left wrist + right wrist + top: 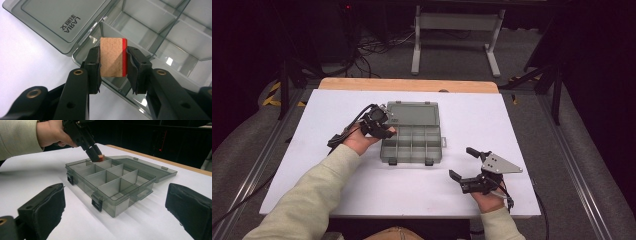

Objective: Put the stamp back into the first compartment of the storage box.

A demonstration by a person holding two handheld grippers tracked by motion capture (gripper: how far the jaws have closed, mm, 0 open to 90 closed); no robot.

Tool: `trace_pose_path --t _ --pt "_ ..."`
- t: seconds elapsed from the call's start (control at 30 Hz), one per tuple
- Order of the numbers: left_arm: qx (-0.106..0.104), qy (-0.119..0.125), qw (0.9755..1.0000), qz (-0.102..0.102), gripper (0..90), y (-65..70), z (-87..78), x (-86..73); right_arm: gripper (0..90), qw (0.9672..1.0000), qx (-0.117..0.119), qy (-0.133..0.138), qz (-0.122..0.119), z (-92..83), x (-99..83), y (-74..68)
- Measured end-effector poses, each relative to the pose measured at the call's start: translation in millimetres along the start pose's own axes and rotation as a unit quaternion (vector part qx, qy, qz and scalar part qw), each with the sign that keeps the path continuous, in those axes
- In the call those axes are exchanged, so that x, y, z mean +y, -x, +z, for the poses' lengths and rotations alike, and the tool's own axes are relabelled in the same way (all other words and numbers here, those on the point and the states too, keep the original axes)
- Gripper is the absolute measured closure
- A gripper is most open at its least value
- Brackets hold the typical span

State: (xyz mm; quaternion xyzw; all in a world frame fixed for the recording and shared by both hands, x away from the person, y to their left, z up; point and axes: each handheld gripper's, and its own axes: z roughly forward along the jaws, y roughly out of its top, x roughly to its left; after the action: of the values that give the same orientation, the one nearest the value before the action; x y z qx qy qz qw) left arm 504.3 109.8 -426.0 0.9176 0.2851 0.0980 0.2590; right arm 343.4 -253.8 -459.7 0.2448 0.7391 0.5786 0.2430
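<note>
Wood block (111, 57) with a red stripe down one edge sits clenched between the two black jaws of the left gripper (113, 60), at the middle of the left gripper view, the pads pressing on both of its sides. It hangs over the near corner compartment of the grey see-through box (175, 35), whose divided tray runs off to the upper right of that frame; its lid (57, 20) lies flat and open at the upper left. In the high view the left gripper (388, 132) is at the left edge of the box (412, 145), close to the hinge side, middle of the frame. From the right gripper view the block (100, 157) shows at the far corner of the box, upper middle, tilted jaws coming down on it from a hand (51, 133). Right gripper (463, 162) rests on the white table (512, 120) at the lower right of the high view, well apart from the box, jaws spread wide with nothing between them
</note>
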Motion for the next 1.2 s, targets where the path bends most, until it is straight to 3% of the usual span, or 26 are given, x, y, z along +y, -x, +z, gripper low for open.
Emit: trace_pose_path --t 0.73,1.2 --pt "-0.007 -0.01 0.9998 0.015 65.4 0.0 7.5 1.4 3.3 1.0 0.002 0.0 0.001 0.1 -0.3 0.4" --pt "-0.01 0.015 0.9998 0.008 46.8 -0.8 1.6 1.0 3.3 1.0 0.002 0.001 0.001 0.0 -0.1 0.6"
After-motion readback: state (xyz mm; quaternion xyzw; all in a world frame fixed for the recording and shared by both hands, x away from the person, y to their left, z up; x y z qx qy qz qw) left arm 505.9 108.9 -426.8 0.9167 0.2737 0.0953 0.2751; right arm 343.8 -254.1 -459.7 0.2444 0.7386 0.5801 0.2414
